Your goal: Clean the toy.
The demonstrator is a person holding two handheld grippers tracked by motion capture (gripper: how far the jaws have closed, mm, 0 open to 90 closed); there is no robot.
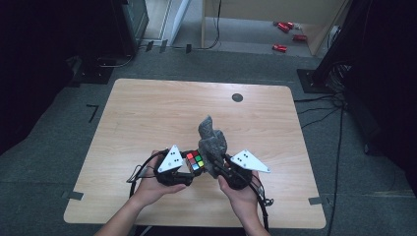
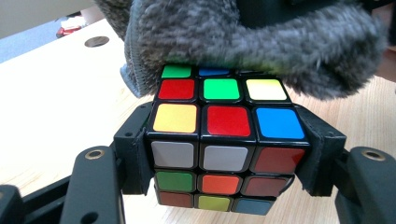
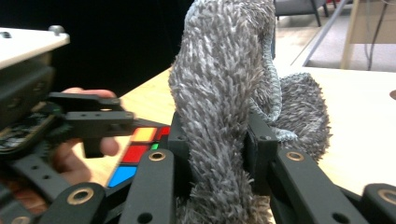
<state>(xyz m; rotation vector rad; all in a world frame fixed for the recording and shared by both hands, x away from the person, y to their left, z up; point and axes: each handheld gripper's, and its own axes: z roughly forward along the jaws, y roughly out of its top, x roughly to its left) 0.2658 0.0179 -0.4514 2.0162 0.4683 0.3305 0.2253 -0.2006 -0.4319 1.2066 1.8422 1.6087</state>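
A scrambled colour cube is clamped between the jaws of my left gripper, held just above the wooden table. In the high view the cube sits between both hands, with the left gripper beside it. My right gripper is shut on a fluffy grey cloth, which stands up in a bunch. The cloth lies against the cube's top rows. From above, the cloth rises over the right gripper.
A small dark round hole marks the table's far side. Red objects lie on the floor beyond, near a wooden frame. Dark equipment and cables stand to the right of the table.
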